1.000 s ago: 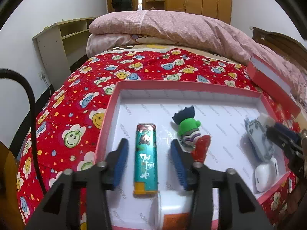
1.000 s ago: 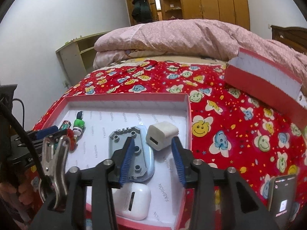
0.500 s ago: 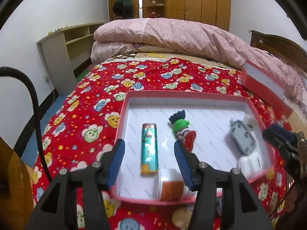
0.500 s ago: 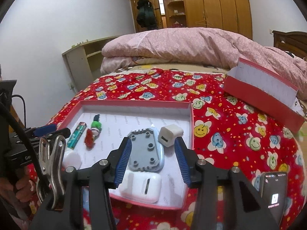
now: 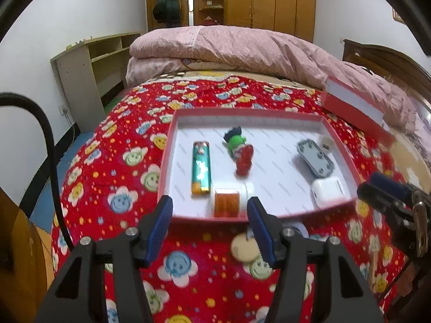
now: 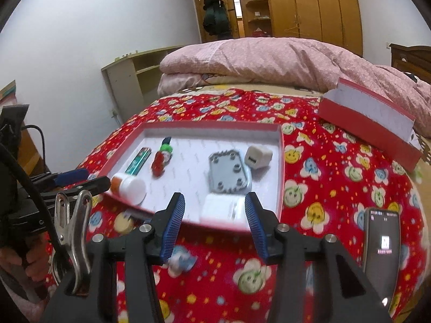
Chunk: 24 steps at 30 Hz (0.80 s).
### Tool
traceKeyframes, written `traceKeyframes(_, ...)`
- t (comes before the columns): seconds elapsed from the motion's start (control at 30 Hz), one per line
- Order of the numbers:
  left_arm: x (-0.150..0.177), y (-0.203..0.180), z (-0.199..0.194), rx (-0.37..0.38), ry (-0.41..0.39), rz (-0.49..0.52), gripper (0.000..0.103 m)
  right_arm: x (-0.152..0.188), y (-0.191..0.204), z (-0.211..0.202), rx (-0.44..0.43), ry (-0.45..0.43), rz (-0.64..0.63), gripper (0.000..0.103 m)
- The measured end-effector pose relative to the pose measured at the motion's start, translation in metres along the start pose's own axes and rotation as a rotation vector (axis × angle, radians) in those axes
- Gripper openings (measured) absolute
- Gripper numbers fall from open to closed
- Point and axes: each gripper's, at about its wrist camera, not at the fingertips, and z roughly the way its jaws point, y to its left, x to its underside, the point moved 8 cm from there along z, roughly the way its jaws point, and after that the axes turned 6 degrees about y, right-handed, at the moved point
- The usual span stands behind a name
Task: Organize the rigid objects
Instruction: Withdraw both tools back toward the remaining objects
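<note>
A shallow red tray [image 5: 340, 140] [image 6: 280, 161] lies on the red flowered bedspread. In it lie a green lighter [image 5: 201, 167] [image 6: 138, 160], a green and red toy figure [image 5: 239, 149] [image 6: 161, 157], an orange bottle with a white cap [image 5: 226, 202] [image 6: 128, 185], a grey plate [image 5: 315, 158] [image 6: 229, 172], a white earbud case [image 5: 329, 190] [image 6: 223, 207] and a white charger cube [image 6: 258, 157]. My left gripper [image 5: 209, 224] is open and empty just before the tray's near edge. My right gripper [image 6: 214, 222] is open and empty before the near right corner.
The red box lid [image 5: 355, 105] [image 6: 369, 123] lies at the far right by the pink quilt [image 5: 242, 45]. A phone [image 6: 381, 253] lies on the bedspread at the right. A round beige disc [image 5: 244, 248] lies before the tray. A shelf unit [image 5: 89, 67] stands left.
Both grippers have pulled back and up from the tray, so the whole tray shows now. The objects in the tray have stayed in place.
</note>
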Motion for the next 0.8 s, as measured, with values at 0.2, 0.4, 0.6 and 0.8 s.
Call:
traceKeyframes(0.2, 0.020, -0.010, 0.001, 0.015, 0.031, 0.030, 0.061, 0.025, 0.002, -0.006, -0.002, 0.036, 0.002, 0.048)
traceKeyframes(0.4, 0.040, -0.021, 0.012, 0.033, 0.074, 0.041, 0.061, 0.051, 0.000, -0.004, 0.004, 0.078, 0.003, 0.048)
traceKeyframes(0.6, 0.047, -0.032, 0.020, 0.030, 0.083, 0.072, 0.061, 0.075, -0.002, 0.003, -0.013, 0.118, 0.023, 0.048)
traceKeyframes(0.8, 0.050, -0.036, 0.037, 0.017, 0.106, 0.080, 0.061, 0.087, -0.002, 0.010, -0.020, 0.145, 0.037, 0.048)
